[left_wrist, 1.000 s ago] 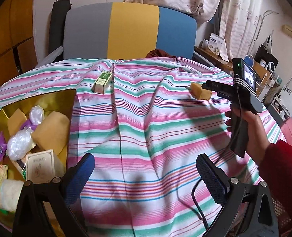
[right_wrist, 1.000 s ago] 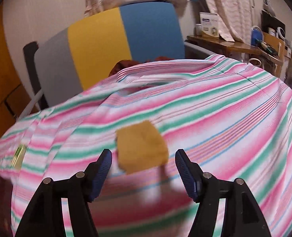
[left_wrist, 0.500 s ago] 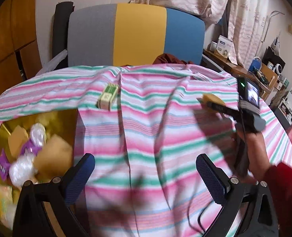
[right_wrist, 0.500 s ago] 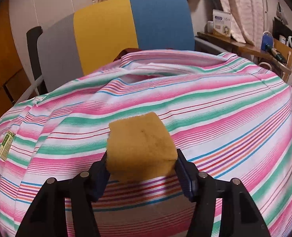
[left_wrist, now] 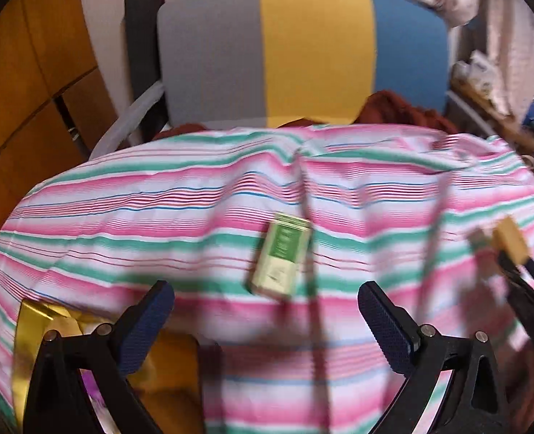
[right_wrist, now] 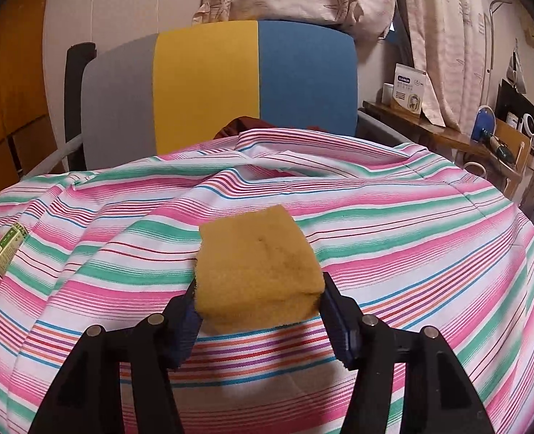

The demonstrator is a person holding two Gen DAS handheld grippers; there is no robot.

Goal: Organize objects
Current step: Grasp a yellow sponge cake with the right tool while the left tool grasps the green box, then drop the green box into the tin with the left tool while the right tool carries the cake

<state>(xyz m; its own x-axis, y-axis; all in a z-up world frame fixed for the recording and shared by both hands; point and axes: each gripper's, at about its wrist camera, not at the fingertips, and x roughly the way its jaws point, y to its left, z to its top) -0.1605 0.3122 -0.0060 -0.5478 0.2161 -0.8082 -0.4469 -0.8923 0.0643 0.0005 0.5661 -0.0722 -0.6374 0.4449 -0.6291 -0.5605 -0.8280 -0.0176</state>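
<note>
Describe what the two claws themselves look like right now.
Both the left claw and the right claw have glossy black plastic arms with silver rivets, ending in dark blue textured pads. No sleeve, cable or marking is clear in either view.

The right gripper [right_wrist: 257, 311] tilts downward, its jaws having just closed until both pads press what they grip. The left gripper [left_wrist: 267, 313] angles downward, jaws wide apart, nothing between.

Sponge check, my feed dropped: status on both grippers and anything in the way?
Right gripper shut on sponge, jaws just closed. Left gripper open, empty, green box ahead on cloth. Nothing blocking.
</note>
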